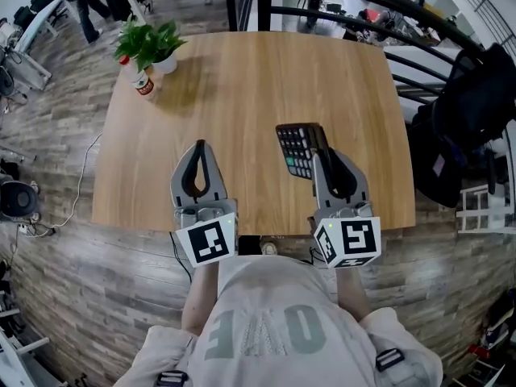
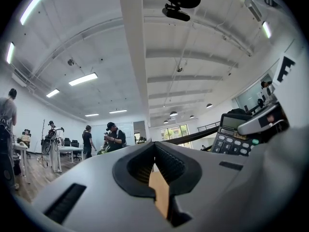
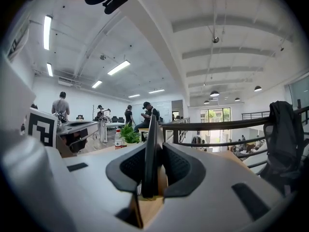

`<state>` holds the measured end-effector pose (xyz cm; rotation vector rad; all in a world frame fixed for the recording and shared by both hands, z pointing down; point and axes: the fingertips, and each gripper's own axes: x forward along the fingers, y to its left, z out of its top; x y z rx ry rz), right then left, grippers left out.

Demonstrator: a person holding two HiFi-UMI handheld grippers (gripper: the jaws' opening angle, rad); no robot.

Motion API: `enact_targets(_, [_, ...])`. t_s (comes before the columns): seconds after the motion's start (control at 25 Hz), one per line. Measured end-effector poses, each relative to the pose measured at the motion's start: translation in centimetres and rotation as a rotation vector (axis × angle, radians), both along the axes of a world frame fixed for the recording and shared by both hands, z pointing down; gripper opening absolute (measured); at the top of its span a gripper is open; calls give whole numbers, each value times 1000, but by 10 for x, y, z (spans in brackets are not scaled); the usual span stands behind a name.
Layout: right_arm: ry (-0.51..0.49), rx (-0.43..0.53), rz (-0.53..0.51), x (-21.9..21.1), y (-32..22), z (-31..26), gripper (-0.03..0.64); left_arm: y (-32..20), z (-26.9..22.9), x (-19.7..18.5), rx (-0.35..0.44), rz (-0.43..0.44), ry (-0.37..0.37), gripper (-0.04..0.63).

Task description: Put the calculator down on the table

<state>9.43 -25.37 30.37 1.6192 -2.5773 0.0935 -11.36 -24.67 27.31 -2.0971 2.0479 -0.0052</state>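
A dark calculator (image 1: 297,145) with rows of pale keys is held over the near right part of the wooden table (image 1: 242,79). My right gripper (image 1: 321,156) is shut on its near end. In the right gripper view the calculator (image 3: 148,144) stands edge-on between the pads, with my right gripper (image 3: 155,151) closed on it. My left gripper (image 1: 200,146) hovers over the near left of the table, shut with nothing in it; in its own view my left gripper (image 2: 154,146) has its tips together. From there the calculator (image 2: 234,134) shows at the right.
A potted green plant (image 1: 153,45) and a small red-labelled bottle (image 1: 142,81) stand at the table's far left corner. A black railing (image 1: 387,14) runs behind the table. Dark bags (image 1: 472,111) hang at the right. People stand at desks far off.
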Motion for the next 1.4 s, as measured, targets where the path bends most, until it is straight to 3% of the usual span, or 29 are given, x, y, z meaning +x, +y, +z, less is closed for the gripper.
enact_targets(0.24, [12, -1, -34, -9, -31, -7, 84, -27, -3, -4, 11, 11, 32, 10])
enact_targets(0.64, [80, -119, -248, -29, -90, 22, 84, -57, 19, -11, -41, 2, 41, 10])
enact_targets(0.96, [93, -353, -506, -60, -127, 81, 84, -79, 48, -12, -114, 9, 18, 11])
enact_targets(1.16, [105, -503, -682, -84, -135, 119, 84, -88, 71, -20, -185, 1, 94, 10])
enact_targets(1.4, [61, -732, -893, -113, -129, 174, 84, -106, 93, -31, -242, -8, 94, 11])
